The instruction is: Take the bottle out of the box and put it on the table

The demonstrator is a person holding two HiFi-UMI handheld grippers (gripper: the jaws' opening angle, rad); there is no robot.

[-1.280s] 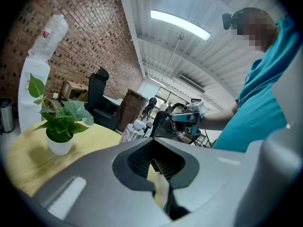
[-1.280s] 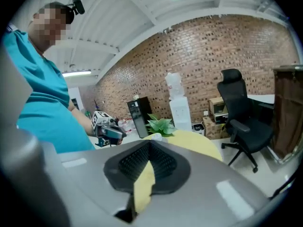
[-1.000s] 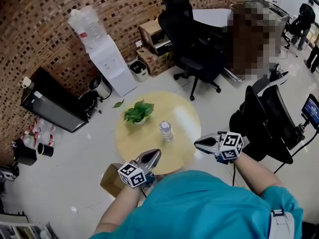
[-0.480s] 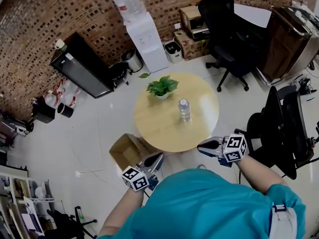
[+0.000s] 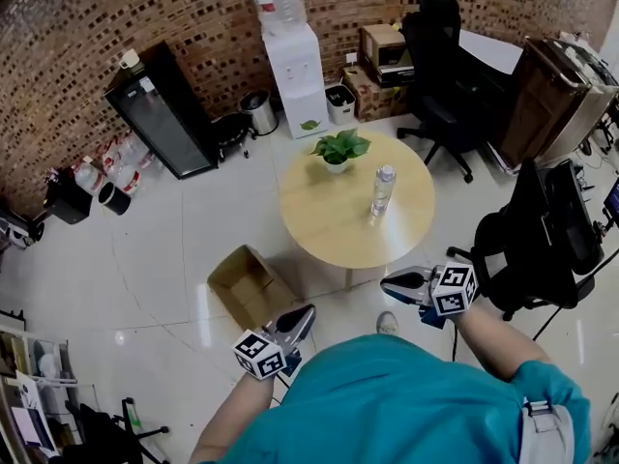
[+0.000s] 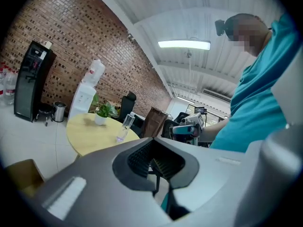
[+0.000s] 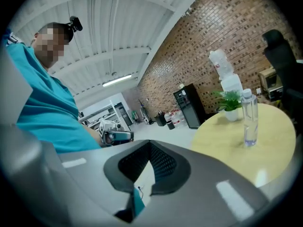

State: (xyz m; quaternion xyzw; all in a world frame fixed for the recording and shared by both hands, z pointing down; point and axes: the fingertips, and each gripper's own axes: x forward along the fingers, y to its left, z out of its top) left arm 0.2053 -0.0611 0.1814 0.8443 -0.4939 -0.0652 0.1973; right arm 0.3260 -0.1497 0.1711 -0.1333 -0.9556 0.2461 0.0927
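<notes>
Two empty tools show in the head view: left gripper [image 5: 306, 311] and right gripper [image 5: 389, 281], well apart from the bottle [image 5: 383, 188] standing on the table [image 5: 329, 235]. Left gripper view: jaws pressed together. Right gripper view: the same. The bottle seems light, slippery plastic; grasp its middle.

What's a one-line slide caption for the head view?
Task done: bottle upright on the round table near a potted plant; cardboard box on the floor; left gripper and right gripper shut, empty.
</notes>
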